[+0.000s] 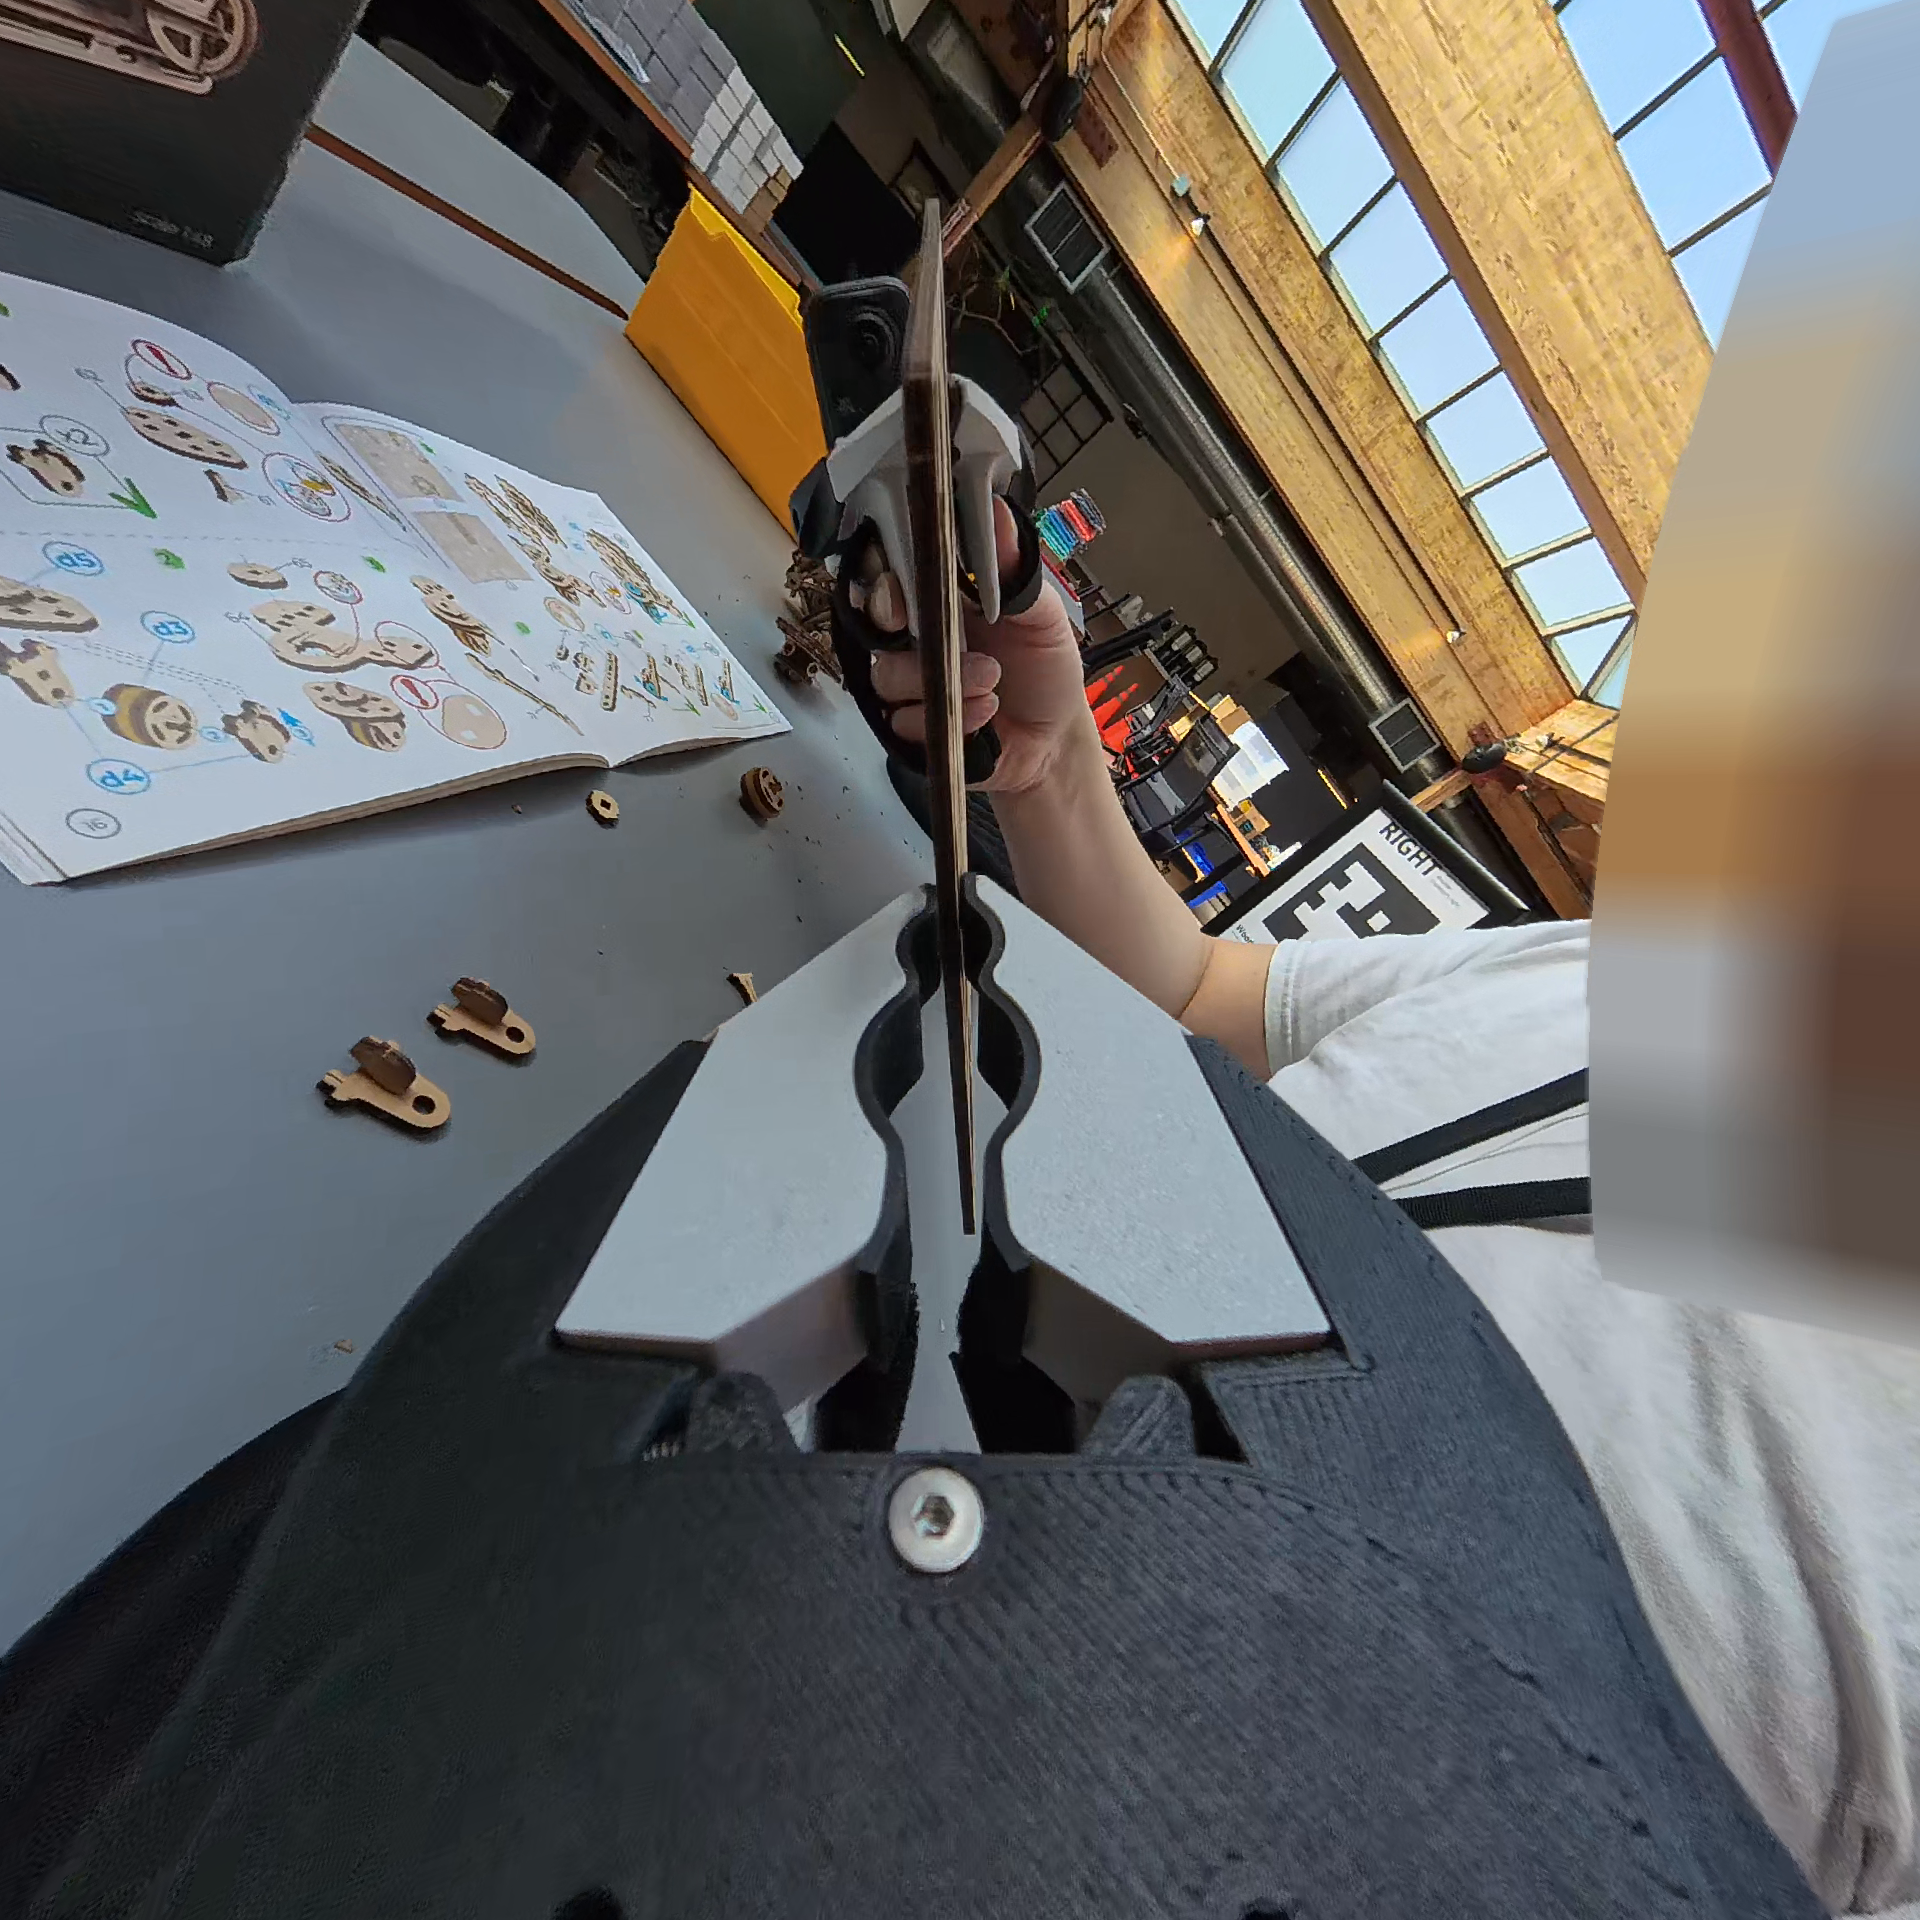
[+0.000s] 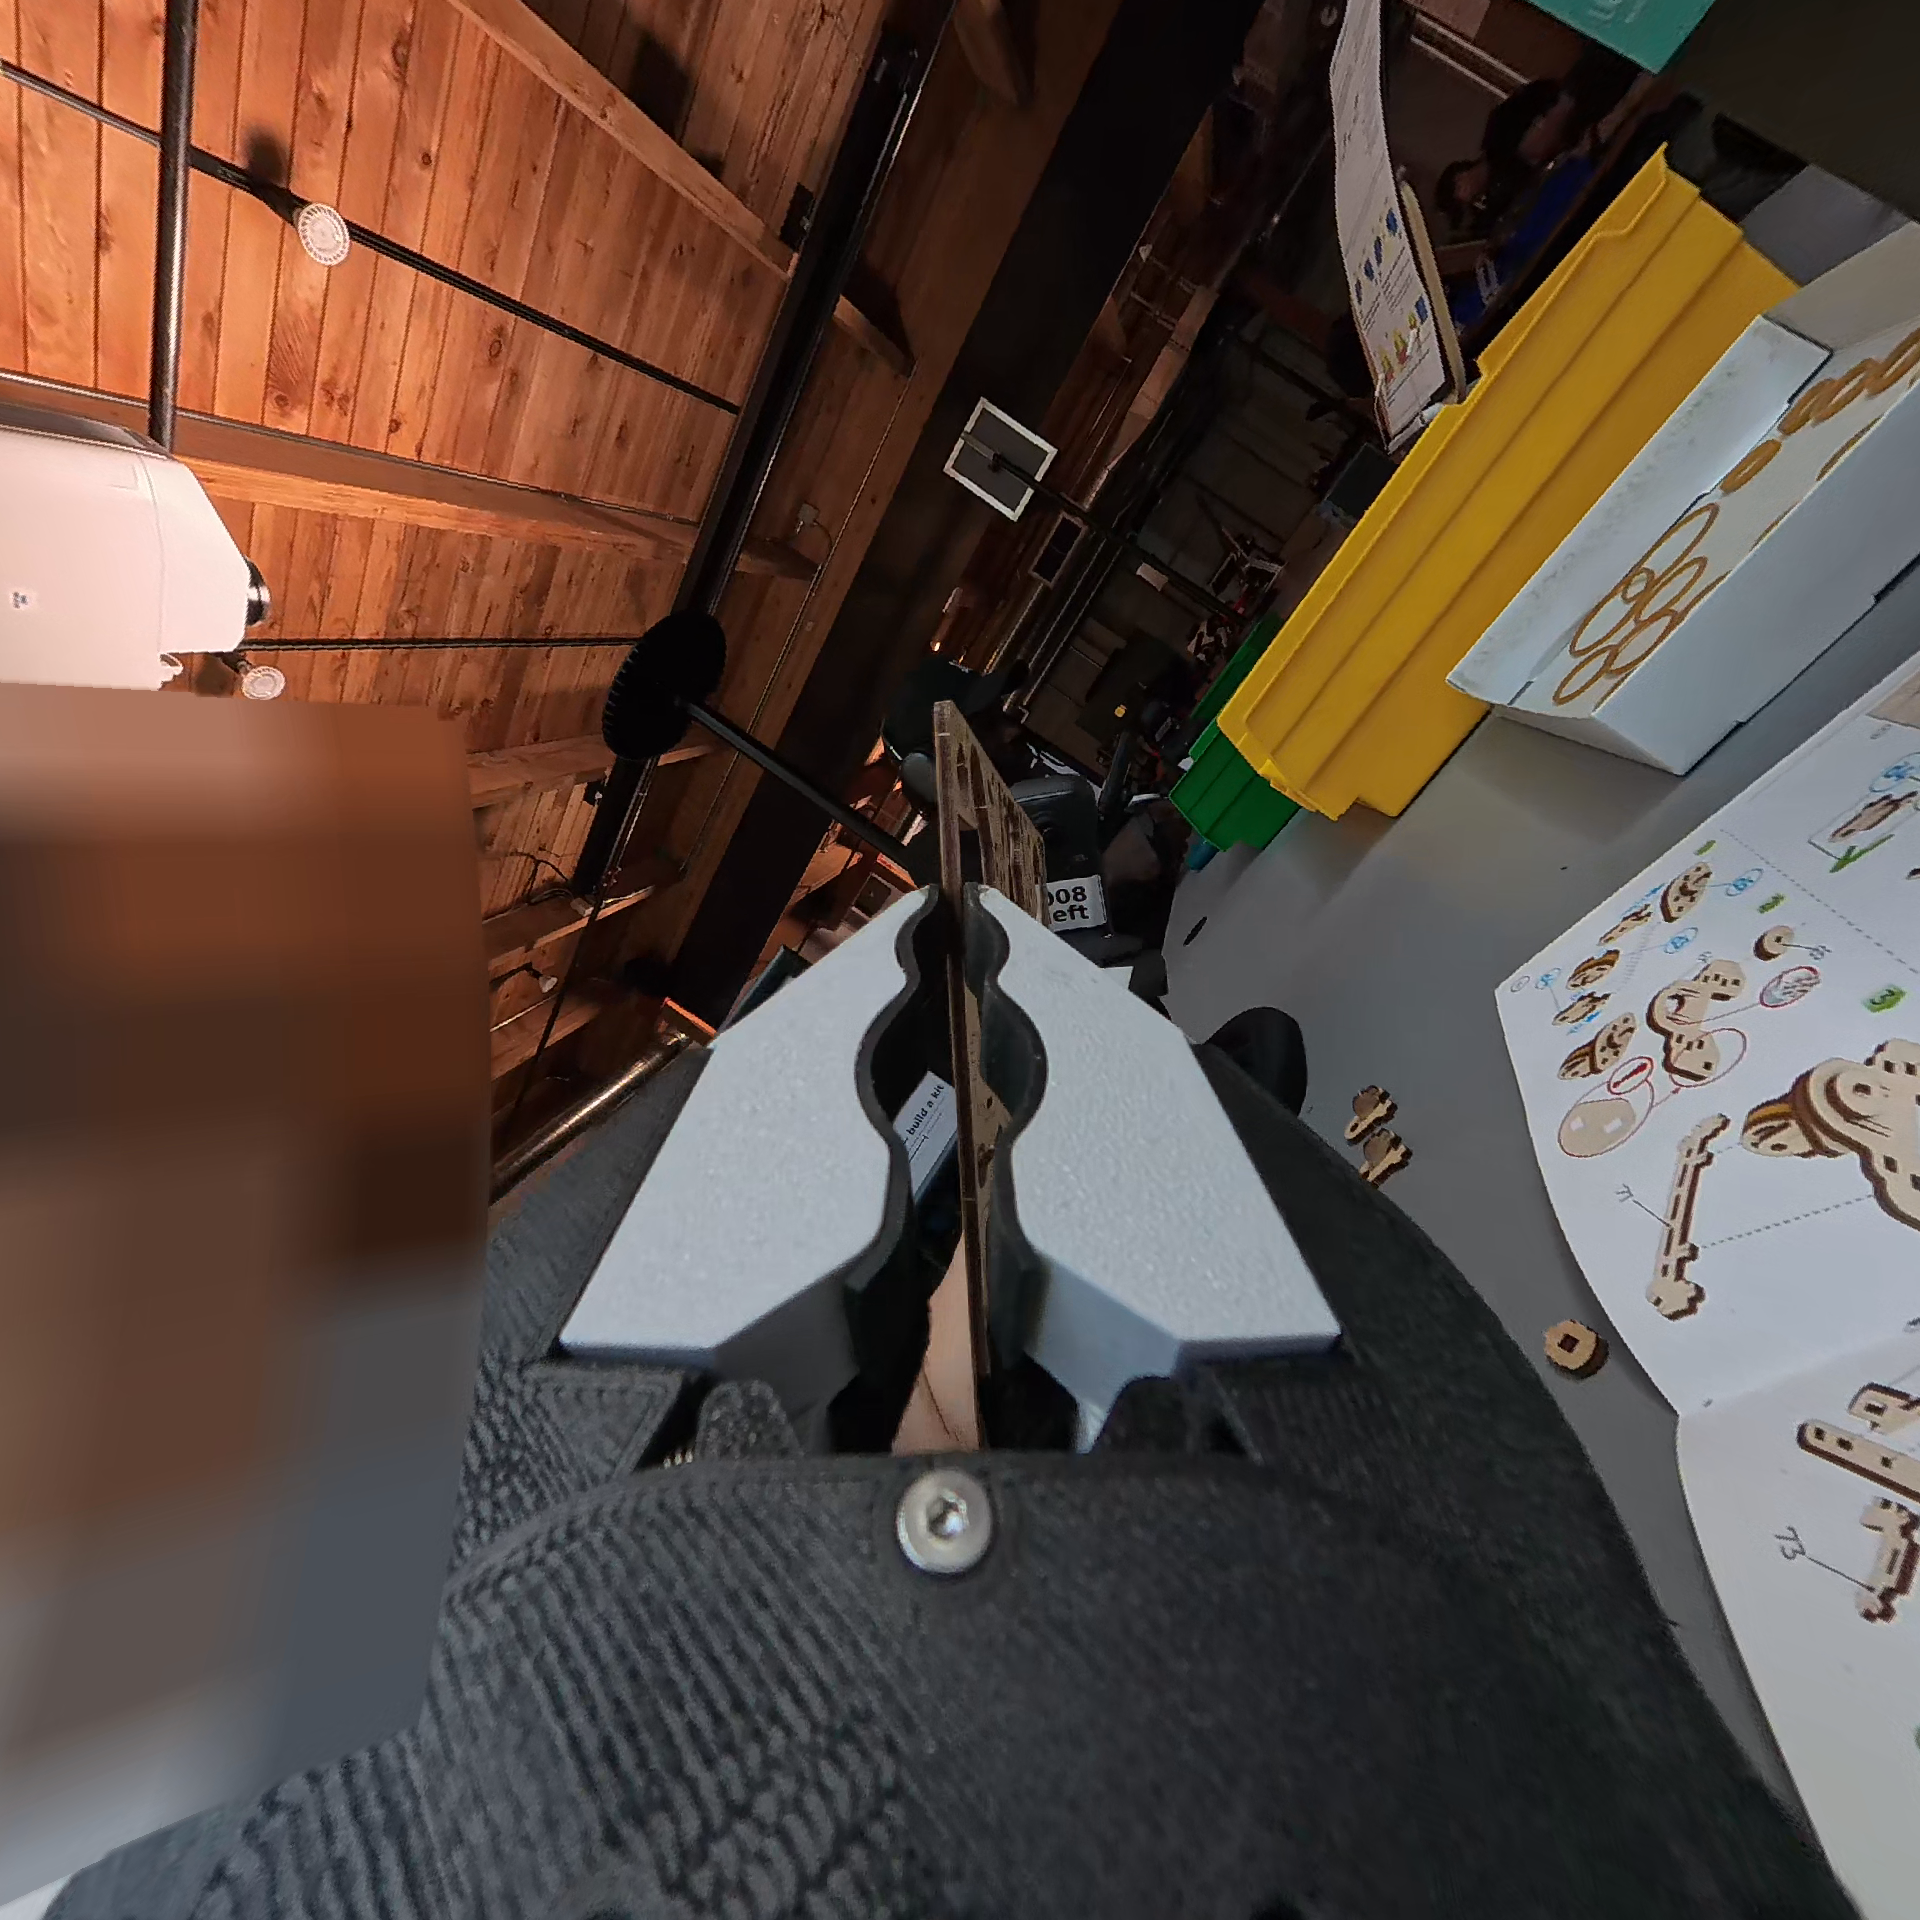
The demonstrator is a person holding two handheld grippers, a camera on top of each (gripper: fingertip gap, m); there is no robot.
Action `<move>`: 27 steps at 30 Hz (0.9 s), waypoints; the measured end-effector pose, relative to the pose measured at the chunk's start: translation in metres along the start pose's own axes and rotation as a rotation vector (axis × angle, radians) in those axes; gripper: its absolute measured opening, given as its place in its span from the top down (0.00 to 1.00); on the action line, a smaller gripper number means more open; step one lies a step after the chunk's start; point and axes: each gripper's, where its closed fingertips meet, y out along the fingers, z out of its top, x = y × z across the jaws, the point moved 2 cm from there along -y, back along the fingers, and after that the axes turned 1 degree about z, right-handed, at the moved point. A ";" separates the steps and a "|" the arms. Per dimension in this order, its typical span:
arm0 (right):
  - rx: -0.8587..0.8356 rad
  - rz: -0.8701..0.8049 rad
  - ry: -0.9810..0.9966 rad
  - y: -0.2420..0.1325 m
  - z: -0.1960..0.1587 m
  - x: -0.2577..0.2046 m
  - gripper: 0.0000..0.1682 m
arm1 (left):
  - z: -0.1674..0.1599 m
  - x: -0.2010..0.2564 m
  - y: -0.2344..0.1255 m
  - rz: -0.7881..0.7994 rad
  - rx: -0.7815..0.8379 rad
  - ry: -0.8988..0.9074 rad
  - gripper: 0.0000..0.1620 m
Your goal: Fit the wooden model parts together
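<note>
A thin wooden parts sheet (image 1: 940,727) stands edge-on above the grey table (image 1: 416,987). My left gripper (image 1: 951,906) is shut on its near end, both pads pressed on it. My right gripper (image 1: 940,603), held by a hand, clamps the far end of the same sheet. In the right wrist view the sheet (image 2: 992,821) shows cut-out holes and sticks out past my right gripper (image 2: 951,906), whose pads press on it. Two loose wooden pieces (image 1: 384,1086) (image 1: 483,1018) lie on the table at the left.
An open instruction booklet (image 1: 312,582) lies at the left; it also shows in the right wrist view (image 2: 1766,1143). Small round wooden parts (image 1: 761,792) lie near it. A yellow bin (image 1: 727,343), a black box (image 1: 135,125) and a white box (image 2: 1704,540) stand behind. Spacing between my two grippers at the tips: around 15 cm.
</note>
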 end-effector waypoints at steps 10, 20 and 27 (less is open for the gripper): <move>-0.045 -0.043 -0.102 0.005 -0.004 -0.001 0.99 | 0.009 -0.005 -0.013 0.014 0.068 -0.014 1.00; -0.058 -0.069 -0.139 0.006 -0.005 0.001 0.99 | 0.009 -0.004 -0.014 0.009 0.071 -0.009 1.00; -0.072 -0.089 -0.165 0.006 -0.005 0.002 0.99 | 0.007 -0.004 -0.014 0.005 0.069 -0.012 1.00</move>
